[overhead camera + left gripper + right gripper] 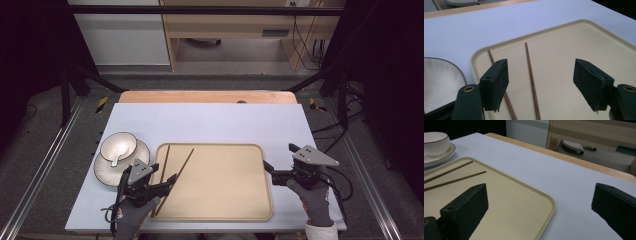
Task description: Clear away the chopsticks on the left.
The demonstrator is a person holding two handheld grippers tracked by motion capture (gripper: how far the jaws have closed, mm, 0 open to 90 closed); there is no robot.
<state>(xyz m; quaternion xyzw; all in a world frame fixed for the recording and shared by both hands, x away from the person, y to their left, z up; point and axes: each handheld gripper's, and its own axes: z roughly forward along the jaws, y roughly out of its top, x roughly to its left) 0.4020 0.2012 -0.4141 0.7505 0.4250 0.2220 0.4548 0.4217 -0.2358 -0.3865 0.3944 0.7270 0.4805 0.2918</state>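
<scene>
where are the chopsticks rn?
The chopsticks lie in the high view on the left part of the beige tray, right of the bowl, their near ends by the open left gripper.

The tray (215, 182) lies on the table (210, 120), near the person's edge and a little right of the middle. Two chopsticks (176, 176) lie in the tray, in its left part, and they cross near their front ends. The plate (102, 172) stands just left of the tray, and the bowl (118, 146) stands on the plate. The left gripper (167, 182) is over the front left part of the tray, above the chopsticks. The right gripper (270, 172) is at the right rim of the tray
</scene>
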